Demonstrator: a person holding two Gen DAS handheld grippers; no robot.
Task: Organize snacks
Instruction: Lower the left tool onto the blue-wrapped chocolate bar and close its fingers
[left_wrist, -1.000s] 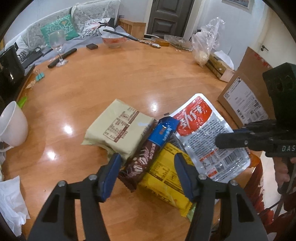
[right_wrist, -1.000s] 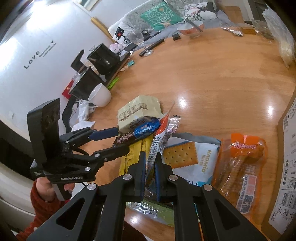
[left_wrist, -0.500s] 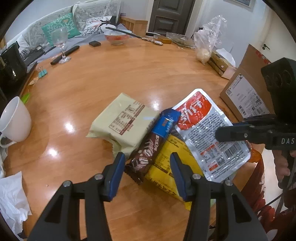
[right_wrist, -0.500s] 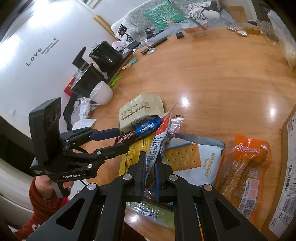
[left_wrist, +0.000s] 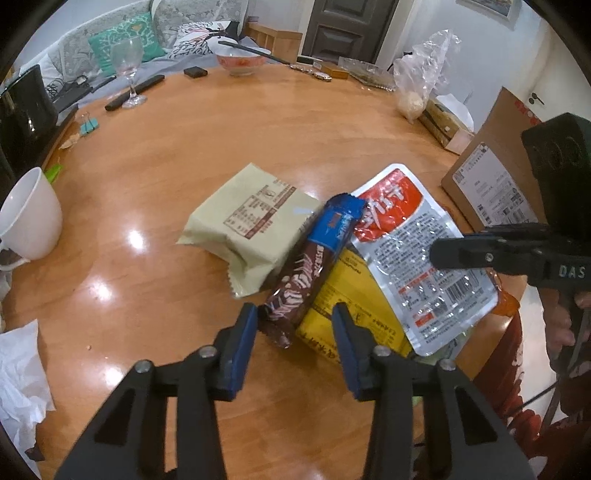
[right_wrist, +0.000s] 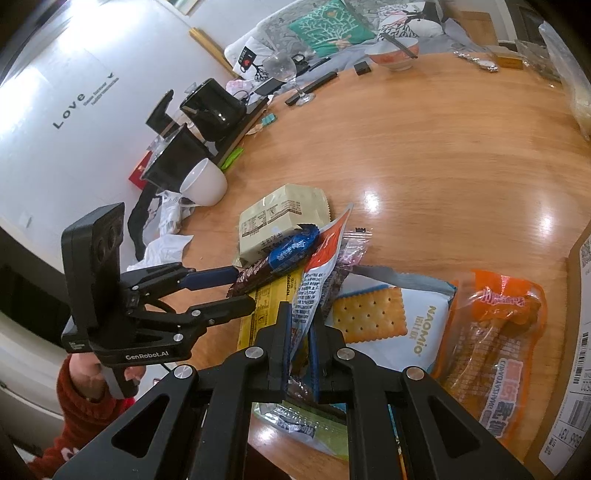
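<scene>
Two grippers work a heap of snack packs near the edge of the round wooden table (left_wrist: 229, 133). The landmark is the brown-and-blue chocolate bar (left_wrist: 312, 258), which lies slanted across the heap. Its brown lower end sits between the blue pads of the left gripper (left_wrist: 293, 325); the jaws are closing on it, one pad touching or nearly touching the wrapper, the other clear of it, so no grip is made yet. Left of the bar lies a beige packet (left_wrist: 255, 225); under it and to its right a yellow pack (left_wrist: 347, 302). Right of the bar, the red-and-silver pouch (left_wrist: 413, 251) stands lifted on edge, pinched at its lower end by the closed jaws of the right gripper (right_wrist: 297, 350). Beyond the pouch, further from the bar, a cracker pack (right_wrist: 391, 317) and an orange bag (right_wrist: 495, 332) lie flat.

The step in hand looks like picking the bar off the heap while the pouch is held aside. The next move likely calls for finishing the squeeze on the narrow wrapper end, then lifting straight off so the beige packet and yellow pack do not drag along.
</scene>
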